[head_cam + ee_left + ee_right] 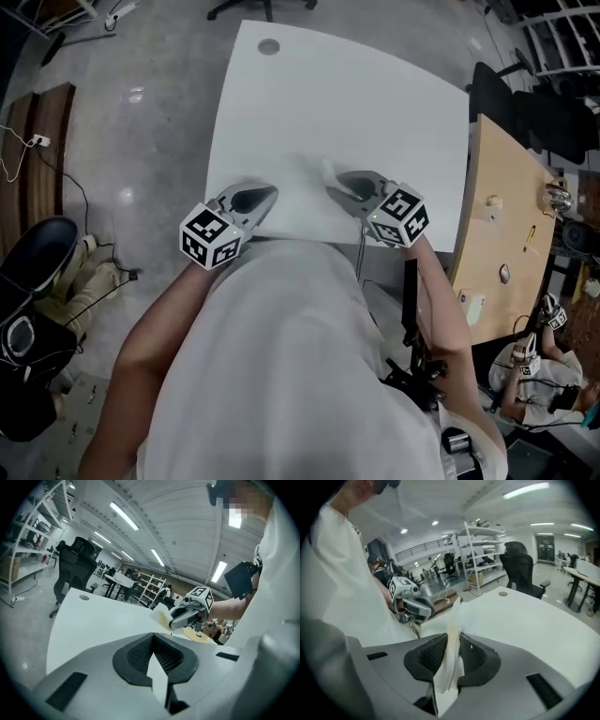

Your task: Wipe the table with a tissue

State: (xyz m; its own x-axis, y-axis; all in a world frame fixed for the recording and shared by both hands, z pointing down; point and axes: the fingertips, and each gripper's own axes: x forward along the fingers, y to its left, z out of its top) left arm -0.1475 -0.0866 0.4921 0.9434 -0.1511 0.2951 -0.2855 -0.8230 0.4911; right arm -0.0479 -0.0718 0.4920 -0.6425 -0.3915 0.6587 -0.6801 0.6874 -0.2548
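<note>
Counter [356,103]: wiping judged not yet begun. Right gripper [342,192], centre frame, has its fingers clamped on the tissue [451,667] near the lower counter edge. Left gripper [255,199]: fingers together, idle. Next: press tissue flat, then sweep

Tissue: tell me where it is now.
Head view, near table edge: the tissue stretches between the left gripper and right gripper, pinched by both.

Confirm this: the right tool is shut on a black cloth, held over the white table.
One thing is wrong: it is not a black cloth but a white tissue. The right gripper view shows the right tool shut on that tissue, held over the white table.
</note>
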